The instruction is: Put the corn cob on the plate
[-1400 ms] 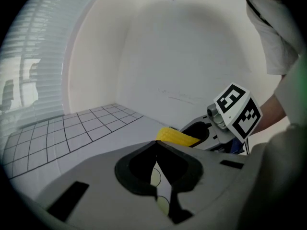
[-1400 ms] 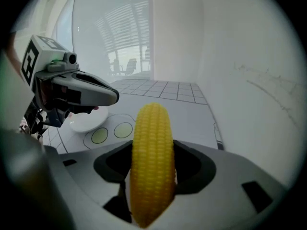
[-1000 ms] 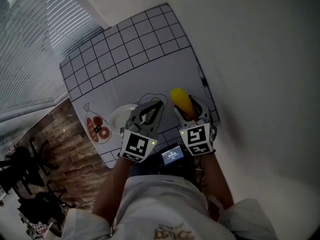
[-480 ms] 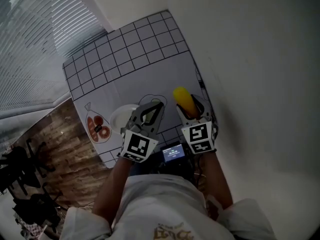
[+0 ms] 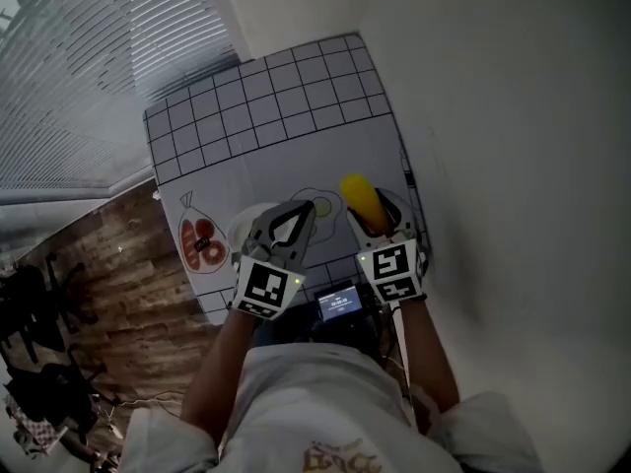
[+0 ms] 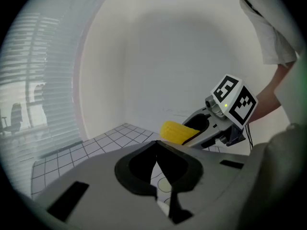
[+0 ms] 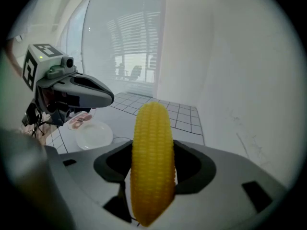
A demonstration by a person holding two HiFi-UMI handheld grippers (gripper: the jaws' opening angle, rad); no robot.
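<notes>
A yellow corn cob (image 5: 361, 198) stands up between the jaws of my right gripper (image 5: 375, 217), which is shut on it above the mat's right edge. In the right gripper view the corn cob (image 7: 152, 162) fills the jaws of the right gripper (image 7: 152, 150). The white plate (image 5: 245, 228) lies on the mat to the left, partly hidden by my left gripper (image 5: 311, 206). The left gripper (image 6: 156, 143) is shut with nothing in it. From its view the corn cob (image 6: 176, 131) and the right gripper (image 6: 204, 128) show ahead. The plate (image 7: 93, 135) is bare.
A white mat with a black grid (image 5: 266, 106) covers the table (image 5: 493, 166). Drawings of meat (image 5: 200, 244) and an egg (image 5: 320, 206) flank the plate. Wood floor (image 5: 108, 294) lies left of the table, and window blinds (image 5: 89, 67) behind it.
Both grippers have lifted slightly, the corn cob still held in the right one. The head view has shifted, so the mat and plate sit a little further right.
</notes>
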